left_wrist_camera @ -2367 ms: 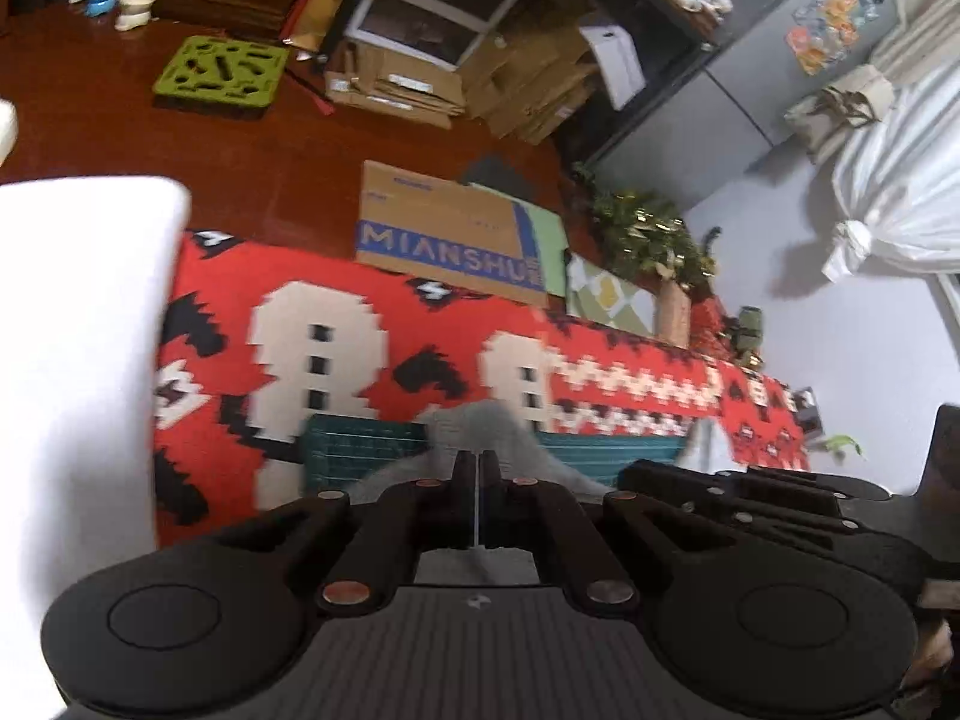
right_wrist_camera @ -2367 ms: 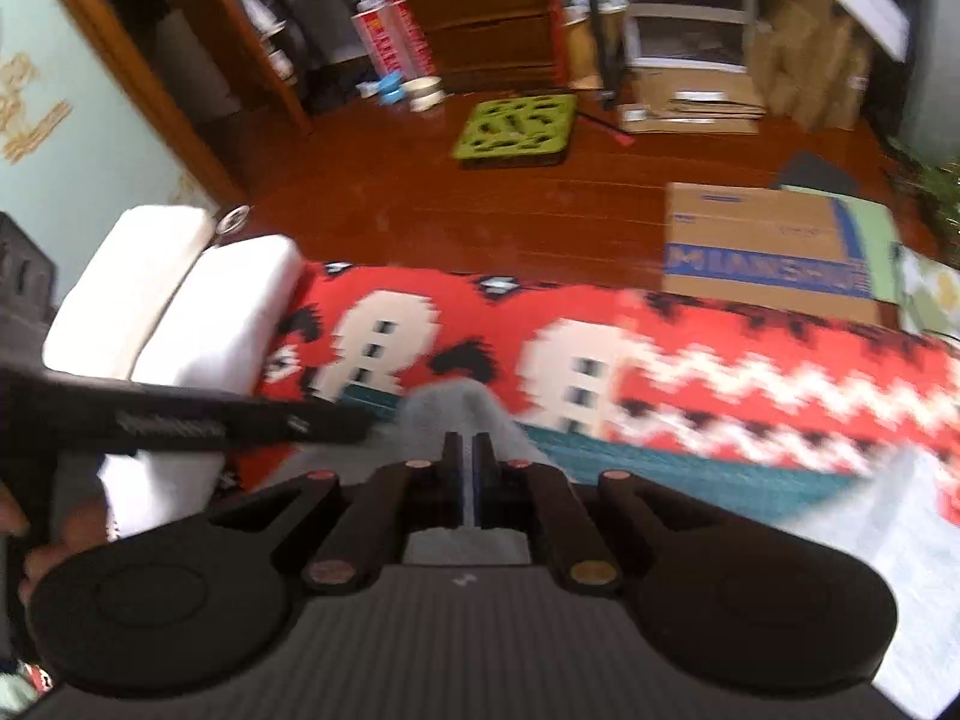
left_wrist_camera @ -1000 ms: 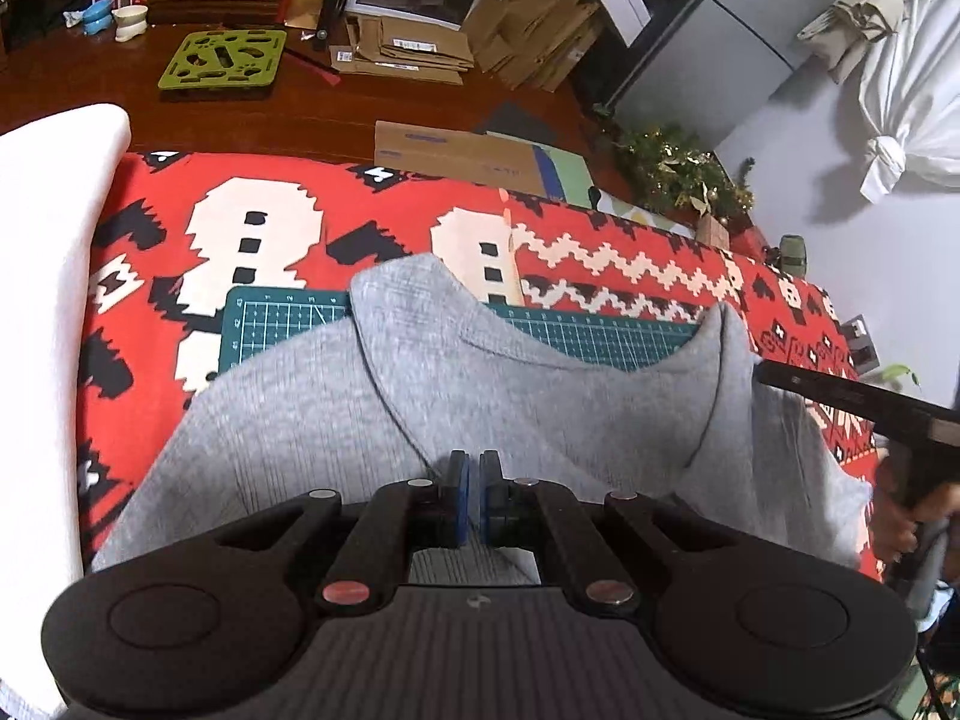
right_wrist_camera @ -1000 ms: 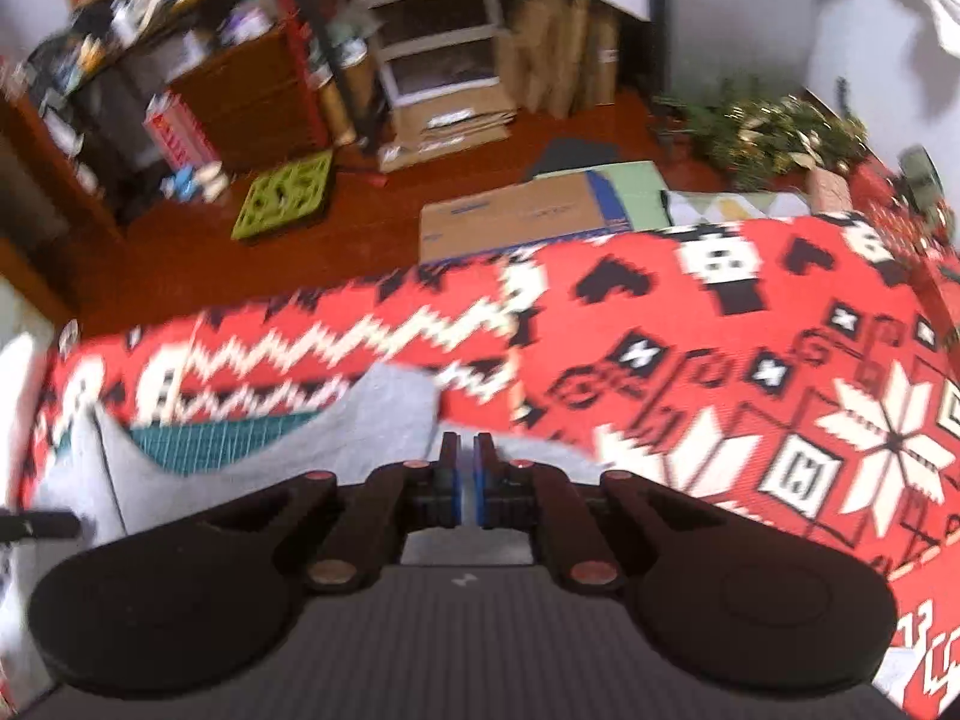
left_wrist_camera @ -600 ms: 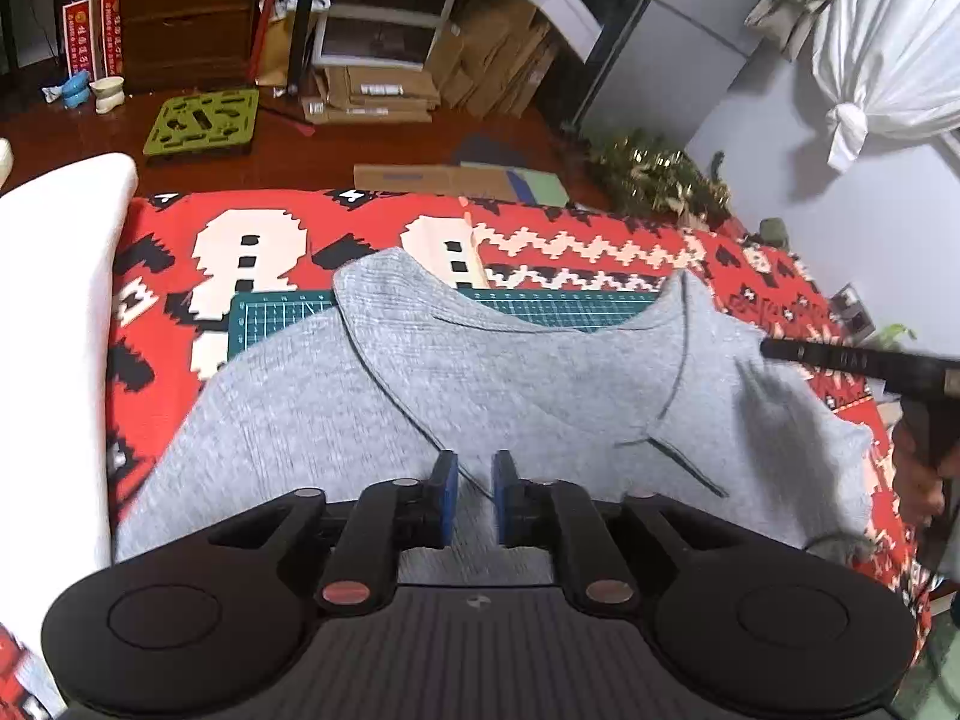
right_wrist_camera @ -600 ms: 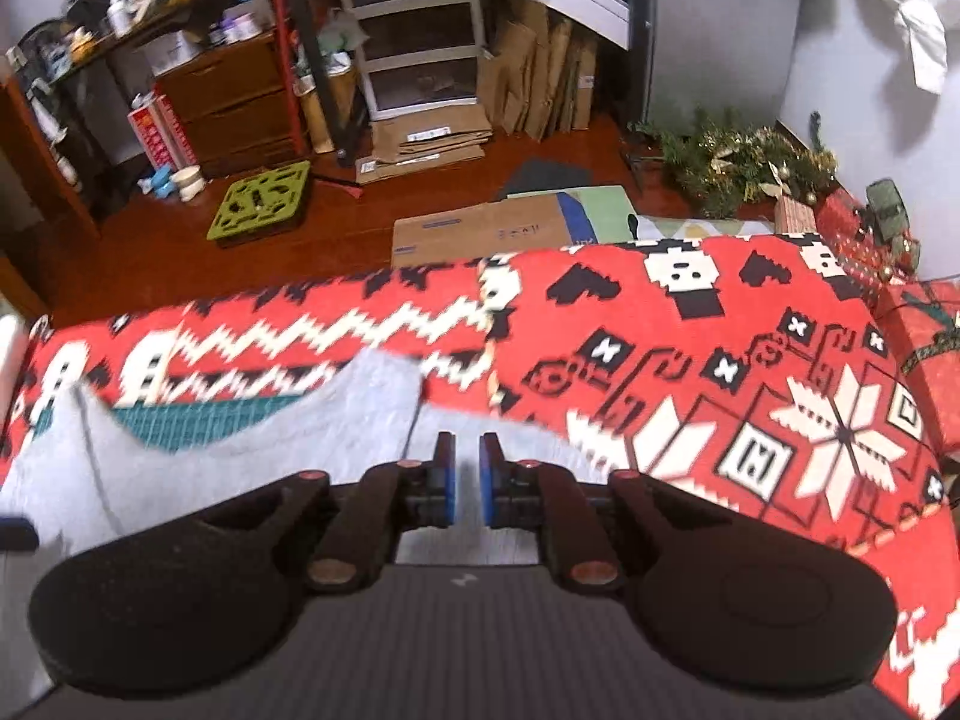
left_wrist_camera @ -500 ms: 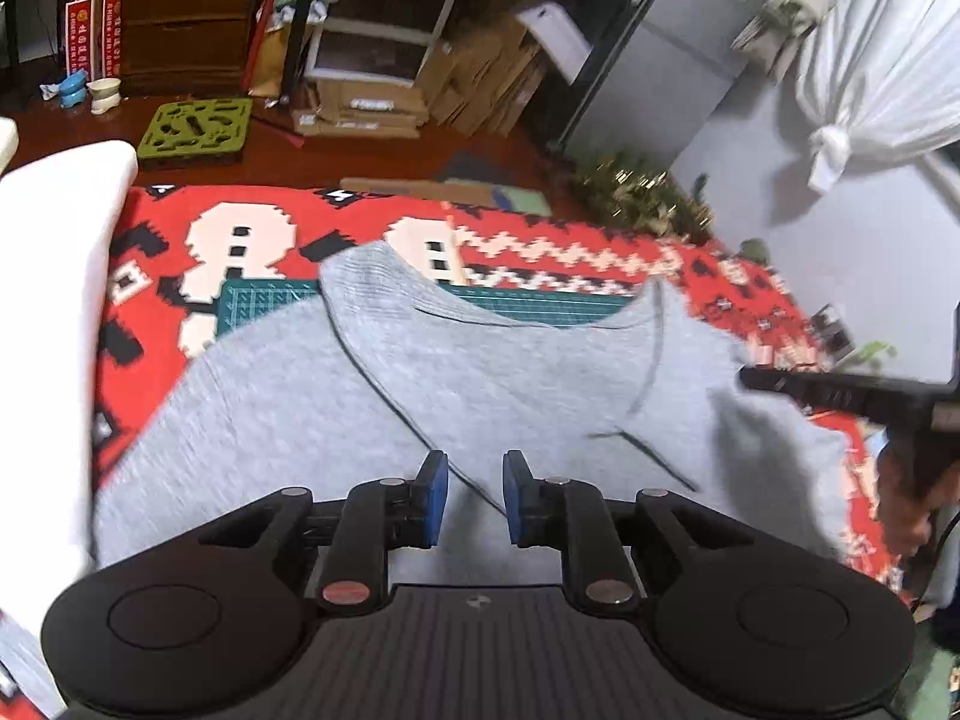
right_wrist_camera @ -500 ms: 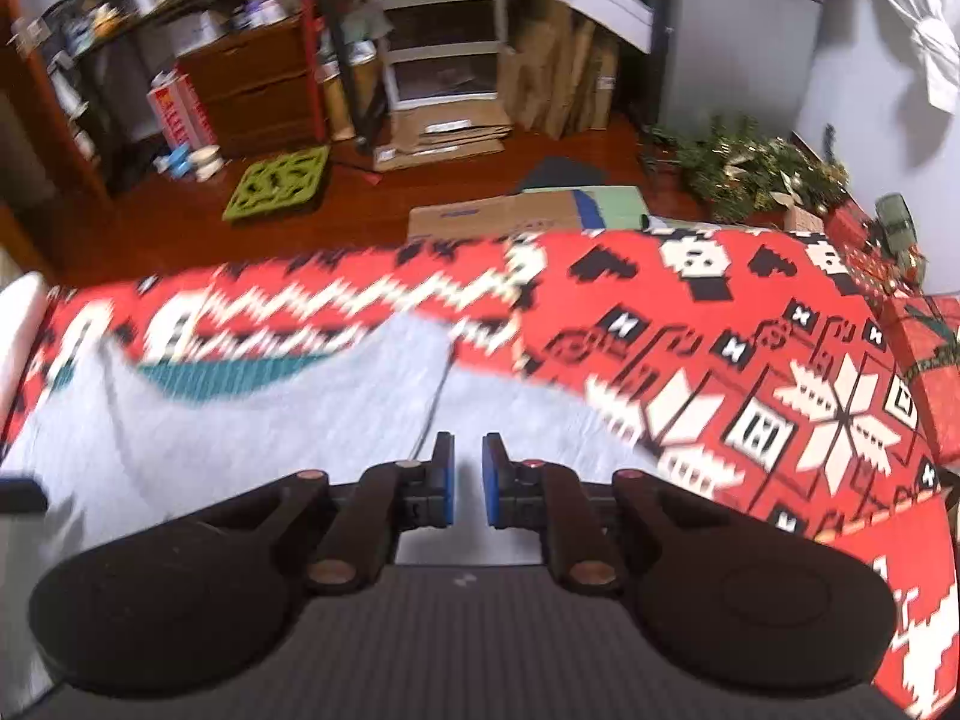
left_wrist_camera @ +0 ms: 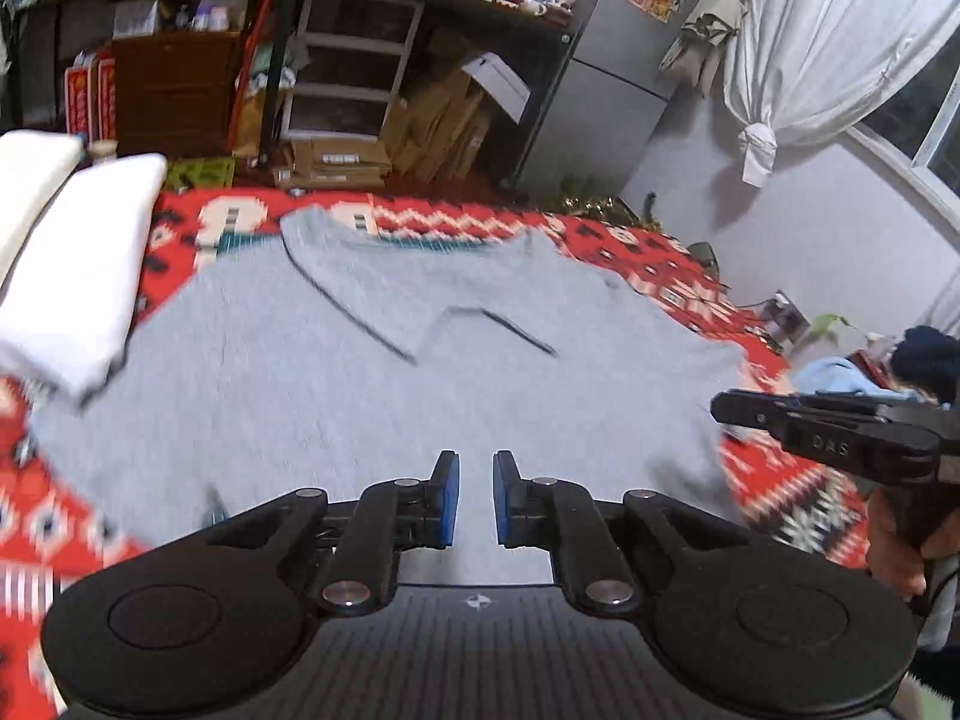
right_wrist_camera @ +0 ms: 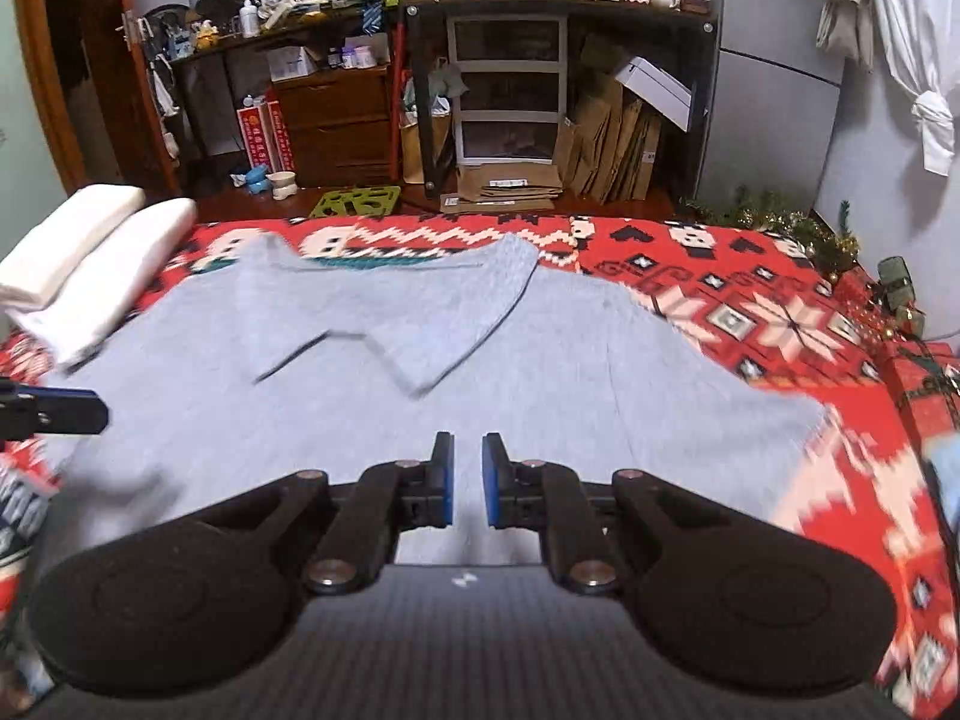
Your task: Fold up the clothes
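Left wrist view: one grey garment [left_wrist_camera: 372, 372], spread broad across a red patterned cloth [left_wrist_camera: 648, 252] that covers the bench, with a triangular flap [left_wrist_camera: 390, 294] lying doubled over its upper middle; whether that flap is a deliberate fold cannot be told. Left gripper [left_wrist_camera: 475, 495]: jaws spread a little, holding nothing, hovering above the near hem. Right gripper [right_wrist_camera: 467, 480]: jaws likewise parted and empty, poised over the near hem further right; its black body shows at the right edge of the left view. Judgement: both hang free of the fabric so that it lies flat and unpulled. Edges: a stack of white folded cloth [right_wrist_camera: 96, 270] sits at the garment's left border, seemingly overlapping it, which crowds that side. Right side: patterned cloth lies bare past the sleeve, giving room. Far edge: a strip of teal mat [right_wrist_camera: 366, 263] shows beyond the collar line.
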Motion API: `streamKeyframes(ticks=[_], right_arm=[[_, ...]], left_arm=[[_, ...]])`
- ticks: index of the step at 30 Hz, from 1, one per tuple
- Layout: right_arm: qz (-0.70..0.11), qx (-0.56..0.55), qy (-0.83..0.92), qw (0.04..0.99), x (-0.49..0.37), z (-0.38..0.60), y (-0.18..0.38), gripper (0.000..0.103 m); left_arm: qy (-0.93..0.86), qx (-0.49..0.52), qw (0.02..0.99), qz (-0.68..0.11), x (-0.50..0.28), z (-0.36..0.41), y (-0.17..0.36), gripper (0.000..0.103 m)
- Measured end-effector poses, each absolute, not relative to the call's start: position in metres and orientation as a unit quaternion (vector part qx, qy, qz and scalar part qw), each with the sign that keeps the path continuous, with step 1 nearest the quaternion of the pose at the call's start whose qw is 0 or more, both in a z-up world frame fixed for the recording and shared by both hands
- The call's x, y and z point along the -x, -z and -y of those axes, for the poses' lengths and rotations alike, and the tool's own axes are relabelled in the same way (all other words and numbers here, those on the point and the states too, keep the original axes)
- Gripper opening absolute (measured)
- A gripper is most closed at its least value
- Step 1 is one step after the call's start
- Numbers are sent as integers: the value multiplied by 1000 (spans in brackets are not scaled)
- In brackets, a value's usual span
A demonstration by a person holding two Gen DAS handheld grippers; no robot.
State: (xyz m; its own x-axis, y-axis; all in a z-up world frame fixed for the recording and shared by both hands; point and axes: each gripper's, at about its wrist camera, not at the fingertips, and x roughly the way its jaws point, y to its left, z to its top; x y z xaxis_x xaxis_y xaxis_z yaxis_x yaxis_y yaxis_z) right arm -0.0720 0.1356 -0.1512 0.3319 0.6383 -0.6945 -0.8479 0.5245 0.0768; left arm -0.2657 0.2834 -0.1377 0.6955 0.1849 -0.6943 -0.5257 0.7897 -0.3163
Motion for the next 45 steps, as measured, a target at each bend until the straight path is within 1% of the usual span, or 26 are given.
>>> streamKeyframes(ticks=[6, 9, 13, 16, 19, 21, 25, 27, 29, 32, 37, 38, 39, 40, 41, 42, 43, 45], right_arm=[[-371, 104, -495, 778, 113, -50, 115, 12], [-373, 105, -499, 775, 121, -19, 115, 12], [-412, 78, -471, 776, 118, 12, 125, 13], [-425, 56, -456, 780, 110, 27, 135, 14], [-412, 55, -440, 796, 102, 33, 150, 14], [-402, 53, -431, 806, 100, 36, 159, 18], [-399, 69, -420, 812, 107, 38, 173, 19], [-393, 86, -420, 813, 111, 35, 179, 25], [-387, 104, -420, 814, 115, 31, 185, 28], [-382, 125, -420, 814, 120, 27, 194, 28], [-401, 127, -409, 810, 118, 23, 206, 28], [-402, 130, -408, 810, 118, 22, 208, 28], [-404, 130, -404, 810, 117, 21, 210, 27], [-407, 130, -401, 810, 116, 20, 213, 26], [-409, 131, -399, 810, 116, 19, 215, 18], [-409, 133, -401, 809, 117, 18, 215, 14], [-408, 135, -401, 809, 118, 18, 215, 6], [-399, 145, -392, 816, 120, 20, 212, 4]], left_arm=[[-189, 272, 888, -320, 306, -241, 131, 11], [-199, 288, 881, -318, 324, -236, 139, 11], [-235, 338, 856, -314, 351, -248, 152, 11], [-250, 344, 849, -315, 365, -253, 165, 11], [-260, 329, 844, -334, 369, -250, 181, 11], [-267, 321, 839, -350, 372, -245, 189, 11], [-271, 305, 837, -364, 374, -238, 197, 11], [-274, 297, 837, -370, 372, -236, 199, 12], [-276, 289, 836, -376, 369, -234, 202, 12], [-279, 277, 835, -385, 366, -231, 207, 12], [-288, 271, 835, -382, 364, -230, 210, 12], [-294, 268, 835, -381, 364, -230, 210, 6], [-298, 265, 834, -381, 364, -230, 211, 3], [-300, 263, 834, -382, 364, -230, 210, 3], [-303, 263, 833, -382, 365, -230, 209, 2], [-309, 258, 831, -383, 368, -230, 207, 2], [-316, 249, 830, -386, 370, -229, 204, 2], [-324, 244, 830, -383, 378, -231, 199, 2]])
